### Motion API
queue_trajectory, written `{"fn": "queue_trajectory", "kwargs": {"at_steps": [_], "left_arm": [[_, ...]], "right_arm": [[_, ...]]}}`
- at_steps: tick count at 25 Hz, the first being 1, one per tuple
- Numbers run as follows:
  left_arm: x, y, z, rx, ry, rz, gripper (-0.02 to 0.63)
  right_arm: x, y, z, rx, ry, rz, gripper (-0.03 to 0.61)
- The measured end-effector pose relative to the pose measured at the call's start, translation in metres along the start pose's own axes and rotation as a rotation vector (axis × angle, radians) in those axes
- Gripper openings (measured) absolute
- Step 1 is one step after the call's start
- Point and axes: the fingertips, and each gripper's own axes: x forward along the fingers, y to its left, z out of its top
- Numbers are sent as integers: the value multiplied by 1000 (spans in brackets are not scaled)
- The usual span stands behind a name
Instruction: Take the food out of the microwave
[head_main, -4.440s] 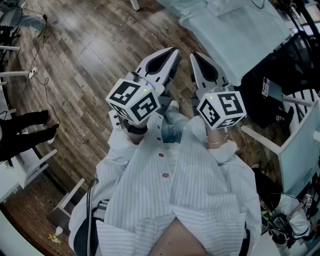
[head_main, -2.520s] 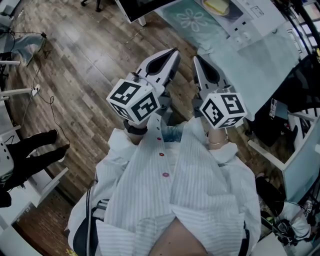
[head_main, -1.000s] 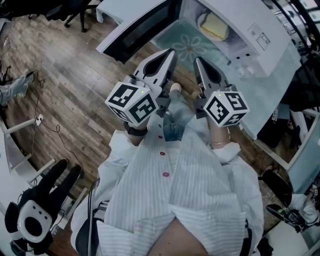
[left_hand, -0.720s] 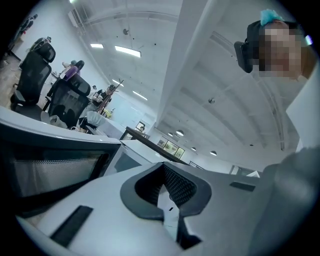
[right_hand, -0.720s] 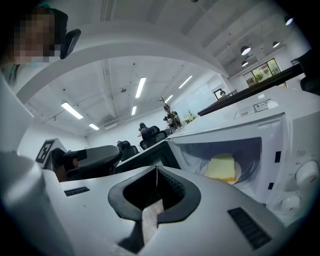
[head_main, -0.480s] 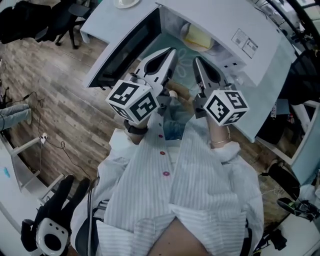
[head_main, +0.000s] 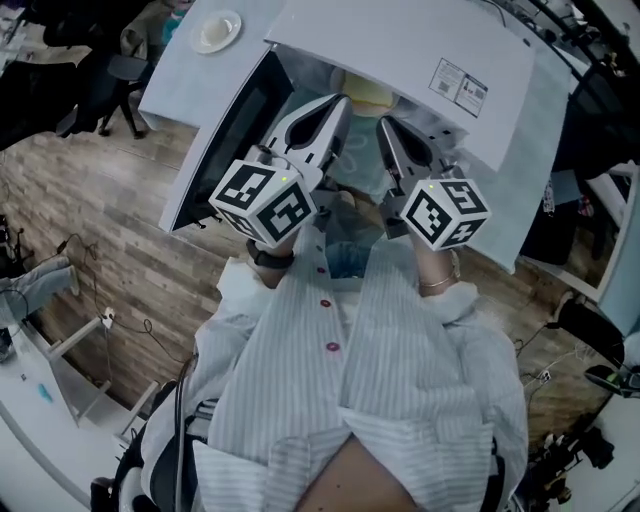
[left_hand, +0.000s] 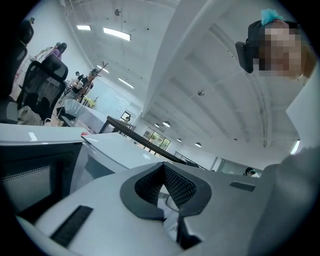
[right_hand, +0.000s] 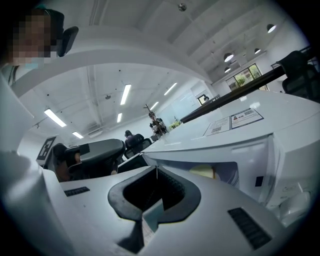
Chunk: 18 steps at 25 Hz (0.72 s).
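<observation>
The pale yellow food (head_main: 368, 95) sits inside the white microwave (head_main: 400, 50), toward the far side of the cavity. It looks soft and light, so I judge squeezing would dent it. If a dish lies beneath, its rim is the better hold, though none shows clearly.

Both tongs are pressed together and empty: the left gripper (head_main: 343, 102) and the right gripper (head_main: 383, 124) hover side by side at the near mouth.

The open door (head_main: 225, 130) juts out on the left and the cavity roof is low. A small plate (head_main: 215, 31) rests far left on the table (head_main: 170, 85), well apart.

Wood flr (head_main: 80, 230), ceiling strip lights (left_hand: 116, 33)
</observation>
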Motion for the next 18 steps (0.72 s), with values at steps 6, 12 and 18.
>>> {"fn": "queue_trajectory", "kwargs": {"at_steps": [6,12,18], "left_arm": [[25,7,4,-9,43,-53,8],[35,15,6,-21,76,-87,8],[35,32,-4,-53,116,-84,8]], "right_arm": [[9,-13,9,22,-15,-53,34],[18,-16,10,36,-11,-89,34],[25,-17,0,55,11,-111,34]]}}
